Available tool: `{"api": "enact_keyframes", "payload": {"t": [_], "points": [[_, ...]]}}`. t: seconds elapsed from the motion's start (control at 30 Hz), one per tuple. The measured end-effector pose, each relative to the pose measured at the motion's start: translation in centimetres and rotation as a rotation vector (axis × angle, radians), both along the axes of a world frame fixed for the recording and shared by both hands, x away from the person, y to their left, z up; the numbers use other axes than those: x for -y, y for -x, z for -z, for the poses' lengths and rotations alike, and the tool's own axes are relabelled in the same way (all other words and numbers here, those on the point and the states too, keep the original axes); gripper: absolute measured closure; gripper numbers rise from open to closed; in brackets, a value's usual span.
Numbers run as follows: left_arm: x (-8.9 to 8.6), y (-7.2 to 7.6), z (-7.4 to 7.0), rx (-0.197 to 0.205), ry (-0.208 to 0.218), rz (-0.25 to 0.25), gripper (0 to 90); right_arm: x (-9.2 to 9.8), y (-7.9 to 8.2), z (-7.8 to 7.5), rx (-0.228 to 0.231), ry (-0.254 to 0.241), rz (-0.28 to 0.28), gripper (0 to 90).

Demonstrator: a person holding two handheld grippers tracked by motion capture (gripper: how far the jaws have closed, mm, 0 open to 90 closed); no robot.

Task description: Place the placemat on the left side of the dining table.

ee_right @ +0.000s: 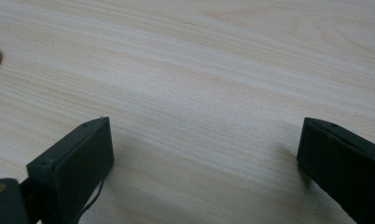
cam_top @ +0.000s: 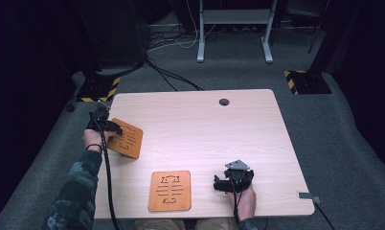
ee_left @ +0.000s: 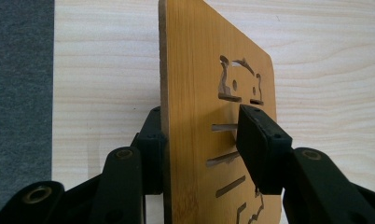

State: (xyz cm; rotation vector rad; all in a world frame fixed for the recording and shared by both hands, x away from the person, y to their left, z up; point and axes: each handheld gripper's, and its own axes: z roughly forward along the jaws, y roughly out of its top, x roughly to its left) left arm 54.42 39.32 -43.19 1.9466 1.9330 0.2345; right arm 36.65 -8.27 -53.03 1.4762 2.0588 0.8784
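No text, label, brand or number can be read anywhere.

Two orange-brown wooden boards with cut-out slot patterns, black grippers and a camouflage sleeve against a pale woodgrain table.

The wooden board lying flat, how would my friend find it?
Start at the pale wooden table and look along its near edge, close to the middle. The flat board lies there beside the right gripper, untouched. The other board is tilted, pinched in the left gripper.
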Motion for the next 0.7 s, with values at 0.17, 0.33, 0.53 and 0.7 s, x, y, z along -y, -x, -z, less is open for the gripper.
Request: {"api": "enact_keyframes", "payload": {"t": [0.17, 0.33, 0.53, 0.7], "points": [[-0.16, -0.03, 0.13, -0.001, 0.006, 0.001, 54.3, 0.00, 0.00, 0.00, 0.000, 0.000, 0.000, 2.9], [-0.26, -0.13, 0.29, -0.004, 0.003, 0.002, 53.0, 0.00, 0.00, 0.00, 0.000, 0.000, 0.000, 2.9], [-0.46, -0.20, 0.53, -0.005, 0.007, 0.002, 51.9, 0.00, 0.00, 0.00, 0.000, 0.000, 0.000, 2.9], [-0.67, -0.21, 0.84, 0.001, 0.026, -0.010, 51.0, -0.07, -0.05, 0.05, -0.001, 0.000, -0.005, 0.6]]}}
